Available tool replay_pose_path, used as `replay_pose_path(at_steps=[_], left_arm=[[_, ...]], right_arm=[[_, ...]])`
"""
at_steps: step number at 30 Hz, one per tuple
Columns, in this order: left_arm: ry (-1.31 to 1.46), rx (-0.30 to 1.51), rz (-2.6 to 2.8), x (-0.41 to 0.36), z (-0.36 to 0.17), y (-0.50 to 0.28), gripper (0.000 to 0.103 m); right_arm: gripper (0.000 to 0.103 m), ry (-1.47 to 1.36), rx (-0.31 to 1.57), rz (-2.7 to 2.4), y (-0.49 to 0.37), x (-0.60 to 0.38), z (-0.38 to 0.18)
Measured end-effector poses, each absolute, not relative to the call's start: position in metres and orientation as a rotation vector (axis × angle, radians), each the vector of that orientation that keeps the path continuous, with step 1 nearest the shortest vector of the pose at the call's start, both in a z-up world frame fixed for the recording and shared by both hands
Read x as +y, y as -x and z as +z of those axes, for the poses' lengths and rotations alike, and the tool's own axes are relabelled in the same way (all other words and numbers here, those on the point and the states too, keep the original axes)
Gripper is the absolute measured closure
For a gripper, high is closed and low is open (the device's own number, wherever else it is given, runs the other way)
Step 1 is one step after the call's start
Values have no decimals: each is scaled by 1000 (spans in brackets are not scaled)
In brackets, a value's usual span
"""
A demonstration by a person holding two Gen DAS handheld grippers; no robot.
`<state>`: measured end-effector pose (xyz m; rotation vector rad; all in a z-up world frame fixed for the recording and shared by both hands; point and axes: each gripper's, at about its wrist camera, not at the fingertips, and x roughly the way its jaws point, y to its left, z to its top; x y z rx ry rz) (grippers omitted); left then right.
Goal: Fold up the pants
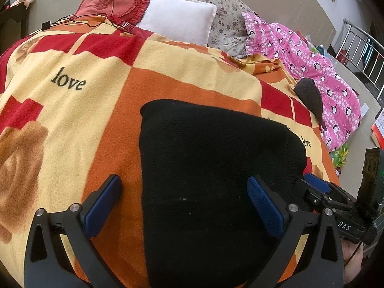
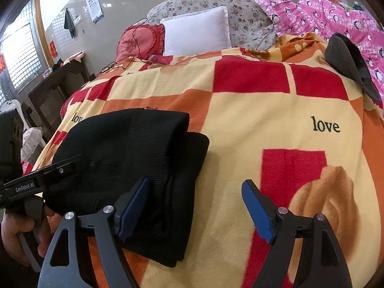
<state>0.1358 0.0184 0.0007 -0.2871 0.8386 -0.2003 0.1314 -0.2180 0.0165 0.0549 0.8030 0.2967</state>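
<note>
My left gripper point(image 1: 184, 206) has its blue pads spread wide, holding nothing; the left pad sits over the blanket point(image 1: 72, 100) and the right pad over the pants point(image 1: 211, 168). My right gripper point(image 2: 195, 208) is spread just as wide and empty, its left pad point(image 2: 133, 210) at the pants' point(image 2: 134, 168) near right edge, its right pad over bare blanket point(image 2: 264, 110). The pants are black knit, folded into a thick block lying flat on the blanket between the two grippers; in the left view their long axis runs from me toward the pillows, and a ribbed band at the far end overlaps a lower layer in the right view. Their near end is cut off behind my left fingers, so I cannot tell how far they reach. In the left view the other tool's body reads "DAS" point(image 1: 344, 226); in the right view the other tool reads "GenRobot.AI" point(image 2: 25, 187), with my hand point(image 2: 14, 230) around its grip. The blanket is printed "love" point(image 1: 68, 80) in several spots. Beyond it lie a white pillow point(image 1: 177, 20), a red cushion point(image 1: 112, 2) with a thin cable across it, a floral pillow point(image 1: 228, 21) and a pink penguin quilt point(image 1: 319, 72), with a dark grey item point(image 1: 309, 96) I cannot identify at its edge. An eye chart point(image 2: 93, 4) hangs on the wall, its letters too small to read.
</note>
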Motion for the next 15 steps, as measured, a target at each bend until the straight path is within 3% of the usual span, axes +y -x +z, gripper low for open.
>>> replay_pose_path(at_steps=[15], left_arm=[[287, 838, -200, 18, 1, -136, 0]], right_arm=[[23, -39, 794, 289, -130, -217, 18]])
